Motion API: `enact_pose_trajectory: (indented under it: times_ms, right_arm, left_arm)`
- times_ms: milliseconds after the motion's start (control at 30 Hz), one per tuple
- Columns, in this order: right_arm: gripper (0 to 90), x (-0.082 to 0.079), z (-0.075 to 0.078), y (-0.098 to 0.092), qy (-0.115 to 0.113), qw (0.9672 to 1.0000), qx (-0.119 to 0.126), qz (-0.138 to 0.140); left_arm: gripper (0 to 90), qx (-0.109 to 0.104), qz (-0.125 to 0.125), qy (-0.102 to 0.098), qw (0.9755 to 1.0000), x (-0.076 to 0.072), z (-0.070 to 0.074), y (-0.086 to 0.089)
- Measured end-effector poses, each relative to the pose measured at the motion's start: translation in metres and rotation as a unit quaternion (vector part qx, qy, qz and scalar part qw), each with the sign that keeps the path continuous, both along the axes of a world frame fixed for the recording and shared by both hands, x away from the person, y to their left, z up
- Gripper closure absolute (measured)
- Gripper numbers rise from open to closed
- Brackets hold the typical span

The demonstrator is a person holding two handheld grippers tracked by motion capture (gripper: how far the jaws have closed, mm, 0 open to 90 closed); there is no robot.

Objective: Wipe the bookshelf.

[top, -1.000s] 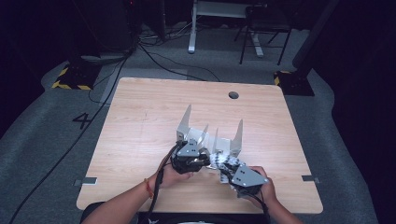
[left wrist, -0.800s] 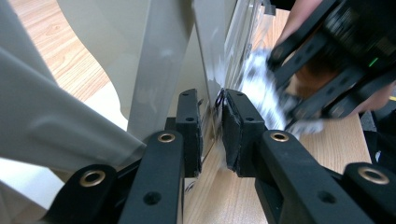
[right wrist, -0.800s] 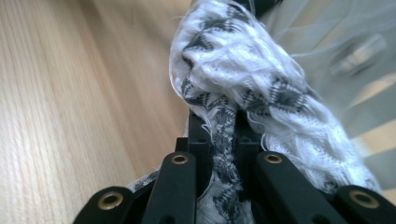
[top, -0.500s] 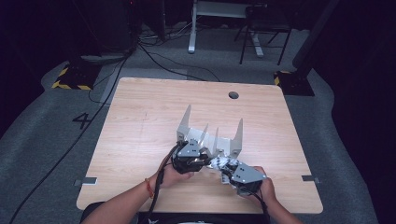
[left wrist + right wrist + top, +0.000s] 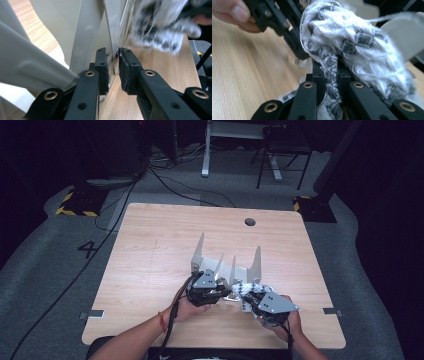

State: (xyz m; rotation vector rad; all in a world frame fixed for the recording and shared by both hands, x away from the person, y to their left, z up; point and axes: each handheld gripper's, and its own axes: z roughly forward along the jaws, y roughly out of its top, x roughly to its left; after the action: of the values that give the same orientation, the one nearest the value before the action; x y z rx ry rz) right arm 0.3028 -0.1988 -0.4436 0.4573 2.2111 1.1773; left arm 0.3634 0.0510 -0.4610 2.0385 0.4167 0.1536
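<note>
- the black-and-white patterned cloth (image 5: 352,47) is bunched into a loose wad just above the bench (image 5: 150,250), right beside the near edge of the white finned rack (image 5: 227,265); a fold of it runs down between the jaws of the right tongs (image 5: 331,72), which are clamped tight on it.
- the left tongs (image 5: 113,67) are pinched on a thin upright wall of the rack, with only that panel between the pads; judging by the high view, this hand is steadying the rack while the cloth is worked toward it.
- the grip on the cloth is on a narrow twist, not the bulk. if the wad drags on a fin, the twist could slide out and the cloth would drop onto the bench.
- frayed threads (image 5: 392,18) stand out from the cloth. they could catch on a pointed fin (image 5: 257,260) and pull the rack along or tip it.
- the left tongs bite near the edge of the wall. a sideways tug from the cloth could lever the panel out of the pads, and the light rack would probably skid across the smooth wood.
- the two tongs sit very close together, with the cloth hanging between them. a hurried move could knock one against the other or trap cloth in the left jaws.
- the wad hides the slot it seems meant for, so it may land across two fins.
</note>
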Motion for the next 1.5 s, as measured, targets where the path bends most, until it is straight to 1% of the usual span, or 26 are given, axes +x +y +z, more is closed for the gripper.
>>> enact_pose_trajectory:
  times_ms: [33,133,200,233,300,400,467,500,533,600,667,700,767,800,833,900,1000,1033,1100,1133,1200,1300,1333,1367,1433,1500]
  right_arm:
    - [82.0,0.0,-0.002,0.001,-0.004,1.0,-0.005,0.0]
    - [81.9,-0.002,-0.002,0.0,-0.003,1.0,-0.005,-0.005]
    - [81.9,-0.008,0.0,0.001,-0.023,0.9994,-0.025,-0.007]
    - [81.9,-0.01,0.001,0.002,-0.026,0.9994,-0.024,0.0]
    - [81.7,-0.014,0.002,0.006,-0.023,0.9994,-0.023,0.011]
    - [81.7,-0.012,0.002,0.008,-0.022,0.9994,-0.025,0.011]
    - [81.8,-0.01,0.01,0.0,-0.029,0.9996,0.003,0.001]
    - [81.9,-0.01,0.015,-0.004,-0.037,0.9992,0.012,-0.005]
    - [82.0,-0.011,0.025,-0.011,-0.05,0.9982,0.031,-0.014]
    - [82.0,-0.012,0.035,-0.018,-0.057,0.9969,0.047,-0.027]
    - [82.0,-0.019,0.044,-0.023,-0.09,0.9935,0.055,-0.044]
    - [82.0,-0.022,0.05,-0.026,-0.103,0.9918,0.06,-0.046]
    - [82.0,-0.026,0.061,-0.033,-0.114,0.9892,0.075,-0.052]
    - [82.0,-0.027,0.064,-0.037,-0.112,0.9878,0.09,-0.059]
    - [82.0,-0.027,0.065,-0.038,-0.109,0.9882,0.09,-0.06]
    - [82.0,-0.026,0.058,-0.037,-0.104,0.9899,0.076,-0.059]
    - [82.0,-0.022,0.046,-0.028,-0.093,0.9937,0.048,-0.04]
    - [82.0,-0.021,0.043,-0.026,-0.088,0.9945,0.045,-0.034]
    - [81.9,-0.018,0.031,-0.017,-0.056,0.9981,0.021,-0.014]
    - [81.7,-0.016,0.024,-0.011,-0.043,0.9991,0.005,-0.001]
    - [81.0,-0.014,0.015,-0.004,-0.036,0.9992,-0.019,-0.001]
    - [81.8,-0.007,0.013,-0.008,-0.015,0.9999,0.0,-0.001]
    - [81.9,-0.007,0.014,-0.01,-0.022,0.9997,-0.001,-0.008]
    - [82.0,-0.009,0.017,-0.013,-0.035,0.9993,0.0,-0.013]
    - [82.1,-0.012,0.027,-0.023,-0.058,0.9976,0.02,-0.03]
    - [82.1,-0.014,0.035,-0.03,-0.072,0.9956,0.033,-0.05]
  left_arm:
    - [76.8,-0.001,0.0,0.001,1.0,0.0,0.0,0.0]
    - [75.1,-0.003,0.003,-0.001,1.0,-0.002,-0.001,-0.001]
    - [75.2,-0.002,0.005,-0.003,1.0,-0.001,-0.001,-0.001]
    - [75.5,-0.002,0.003,-0.004,1.0,-0.001,-0.001,-0.001]
    - [75.6,-0.001,0.004,-0.004,1.0,0.0,-0.001,-0.001]
    - [75.6,-0.002,0.002,-0.002,1.0,0.001,-0.001,0.001]
    - [76.0,0.0,0.0,-0.003,1.0,0.0,0.0,0.001]
    - [75.8,0.0,-0.001,-0.005,1.0,0.0,0.0,0.001]
    - [75.5,-0.001,-0.001,-0.004,1.0,0.0,0.0,0.001]
    - [75.5,0.0,-0.003,-0.006,1.0,0.0,0.0,0.0]
    - [75.2,0.004,-0.002,-0.009,0.9999,0.0,0.0,0.001]
    - [75.2,0.003,-0.002,-0.008,1.0,0.0,0.0,0.001]
    - [75.3,0.003,-0.001,-0.008,1.0,0.0,0.0,0.001]
    - [75.3,0.003,-0.002,-0.008,1.0,0.0,0.0,0.001]
    - [75.3,0.003,-0.002,-0.009,1.0,0.0,0.0,0.001]
    - [75.5,0.005,-0.004,-0.009,0.9999,0.0,0.0,0.002]
    - [76.2,0.006,-0.005,-0.009,0.9999,0.0,0.0,0.002]
    - [76.4,0.007,-0.006,-0.01,0.9999,0.0,0.0,0.003]
    - [76.6,0.007,-0.008,-0.01,0.9999,0.001,0.0,0.003]
    - [76.6,0.008,-0.008,-0.009,0.9999,0.001,0.0,0.004]
    - [76.3,0.011,-0.007,-0.011,0.9999,0.001,0.0,0.005]
    - [76.9,0.01,-0.01,-0.01,0.9999,0.001,0.001,0.005]
    - [77.0,0.011,-0.01,-0.012,0.9998,0.001,0.001,0.005]
    - [77.1,0.011,-0.009,-0.013,0.9998,0.001,0.001,0.005]
    - [77.2,0.011,-0.01,-0.014,0.9998,0.001,0.001,0.005]
    - [77.2,0.013,-0.009,-0.015,0.9998,0.002,0.001,0.005]
